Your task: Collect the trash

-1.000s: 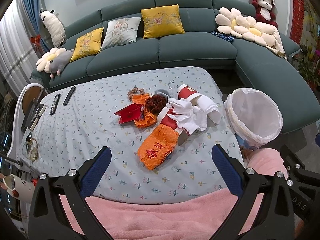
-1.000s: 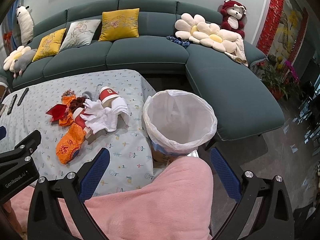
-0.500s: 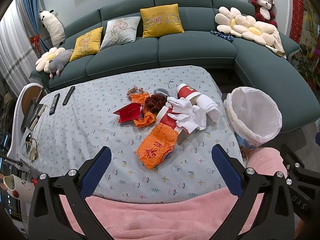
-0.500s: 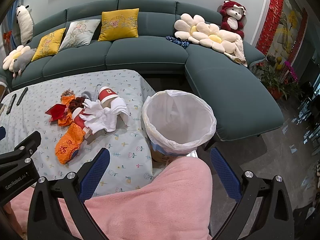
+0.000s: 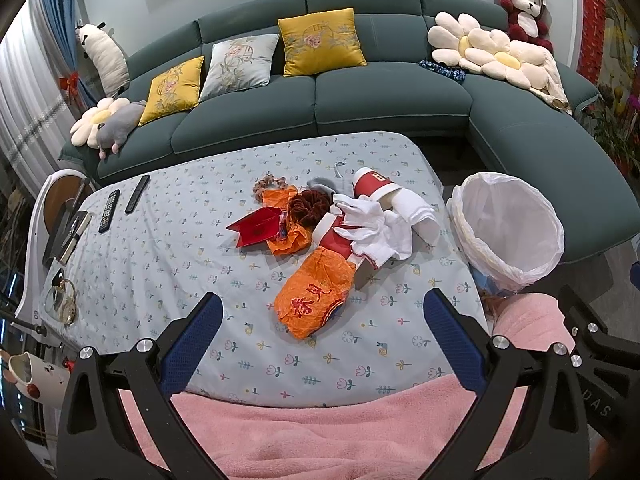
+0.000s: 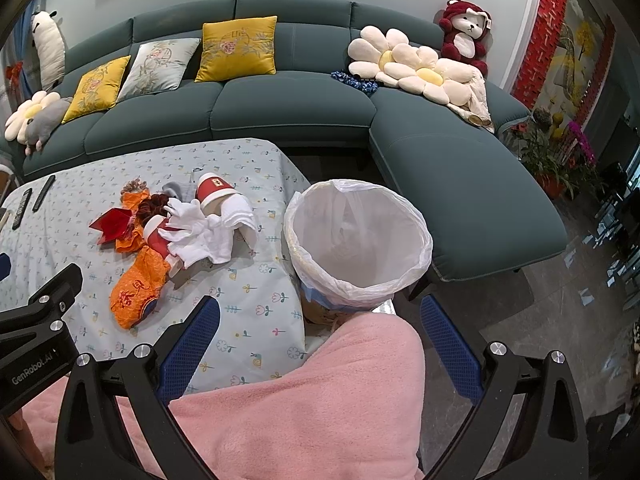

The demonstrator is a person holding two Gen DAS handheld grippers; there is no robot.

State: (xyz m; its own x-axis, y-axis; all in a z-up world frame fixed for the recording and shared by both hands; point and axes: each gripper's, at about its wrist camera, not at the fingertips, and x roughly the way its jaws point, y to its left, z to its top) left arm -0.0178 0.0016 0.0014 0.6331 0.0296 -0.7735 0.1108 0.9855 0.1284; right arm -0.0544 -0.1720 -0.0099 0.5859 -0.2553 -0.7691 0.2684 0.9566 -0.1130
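Both tools gaping wide, empty: left tool (image 5: pixel 319 330), right tool (image 6: pixel 319 330); take nearest orange wrapper (image 5: pixel 314 294) first, pinch crumpled middle, carry to lined bin (image 6: pixel 358 240) beside table (image 5: pixel 160 248)

The desk (image 5: pixel 168 240) wears a pale blue cloth with small flower prints; an orange wrapper (image 5: pixel 316 298) bears red characters; a red paper cup (image 5: pixel 370 186) lies by white cloths (image 5: pixel 380 228); the bin (image 6: pixel 360 240) has a white liner; pink fabric (image 5: pixel 340 436) below; blue pads on each hand-held gripper (image 5: pixel 320 344).
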